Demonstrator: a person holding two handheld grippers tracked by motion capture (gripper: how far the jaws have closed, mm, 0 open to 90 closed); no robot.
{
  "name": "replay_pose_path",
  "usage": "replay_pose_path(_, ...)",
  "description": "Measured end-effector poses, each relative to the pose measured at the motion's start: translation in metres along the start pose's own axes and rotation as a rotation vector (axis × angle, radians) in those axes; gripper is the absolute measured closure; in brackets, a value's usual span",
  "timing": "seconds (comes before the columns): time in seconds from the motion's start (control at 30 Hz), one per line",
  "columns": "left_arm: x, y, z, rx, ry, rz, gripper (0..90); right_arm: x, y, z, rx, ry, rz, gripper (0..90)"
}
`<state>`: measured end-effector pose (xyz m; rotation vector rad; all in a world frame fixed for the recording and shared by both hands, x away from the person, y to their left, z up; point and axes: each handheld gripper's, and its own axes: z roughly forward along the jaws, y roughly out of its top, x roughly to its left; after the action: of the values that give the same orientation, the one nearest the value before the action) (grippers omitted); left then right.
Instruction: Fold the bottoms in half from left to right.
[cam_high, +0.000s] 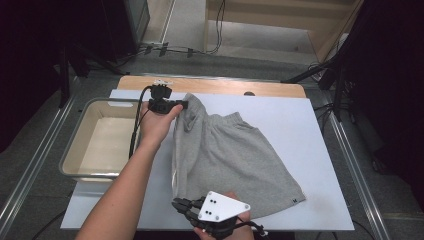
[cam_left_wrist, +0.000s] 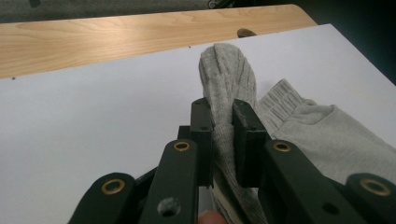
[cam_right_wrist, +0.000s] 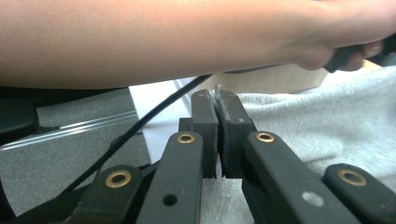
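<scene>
Garment: a pair of soft grey cotton-jersey shorts (cam_high: 235, 160) with a ribbed elastic waistband, partly folded on the white sheet (cam_high: 300, 120) that covers the wooden table (cam_high: 210, 85).
Left gripper (cam_high: 186, 104): jaws clamped on a bunched ridge of the ribbed waistband (cam_left_wrist: 227, 79), which stands up just ahead of the pads.
Right gripper (cam_high: 176, 203): jaws nearly together, pinching a thin edge of grey fabric (cam_right_wrist: 217, 93); the rest of the cloth spreads away to one side of the jaws.
Weight: judged light; both corners should lift with little effort.
Stiffness: limp, so it will sag and drape between the two grips rather than hold a shape.
Slip: knit surface looks grippy; the thin pinch at the right gripper seems the likelier one to pull out.
Best hold: the thick waistband and the hemmed edges, where layers stack.
Nearby: a beige plastic tub (cam_high: 80, 150), just beside the left gripper's forearm (cam_high: 120, 200).
</scene>
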<state>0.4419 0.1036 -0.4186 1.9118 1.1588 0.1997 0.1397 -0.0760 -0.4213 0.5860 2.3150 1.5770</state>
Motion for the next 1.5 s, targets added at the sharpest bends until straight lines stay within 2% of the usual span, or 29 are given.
replay_pose_path(0.2, -0.014, -0.001, 0.007, -0.013, -0.022, 0.016, 80.5, -0.007, -0.012, -0.029, -0.01, -0.046, 0.019, 85.2)
replay_pose_path(0.4, -0.028, 0.0, 0.017, -0.038, -0.046, 0.012, 80.5, -0.016, -0.034, -0.058, -0.01, -0.106, 0.067, 85.2)
replay_pose_path(0.5, -0.035, 0.0, 0.022, -0.051, -0.055, 0.031, 80.4, -0.022, -0.045, -0.072, -0.015, -0.132, 0.108, 85.2)
replay_pose_path(0.67, -0.048, 0.003, 0.033, -0.053, -0.065, 0.04, 80.4, -0.028, -0.062, -0.095, -0.009, -0.169, 0.157, 85.2)
replay_pose_path(0.8, -0.06, 0.005, 0.043, -0.048, -0.077, 0.053, 80.3, -0.033, -0.074, -0.111, 0.001, -0.205, 0.175, 85.2)
replay_pose_path(1.07, -0.078, 0.003, 0.066, -0.038, -0.089, 0.084, 79.9, -0.043, -0.099, -0.135, 0.031, -0.278, 0.217, 85.2)
replay_pose_path(1.23, -0.088, 0.003, 0.078, -0.034, -0.096, 0.097, 79.8, -0.051, -0.117, -0.151, 0.046, -0.32, 0.26, 85.1)
replay_pose_path(1.5, -0.101, 0.003, 0.097, -0.019, -0.095, 0.119, 79.7, -0.062, -0.133, -0.167, 0.063, -0.362, 0.316, 85.1)
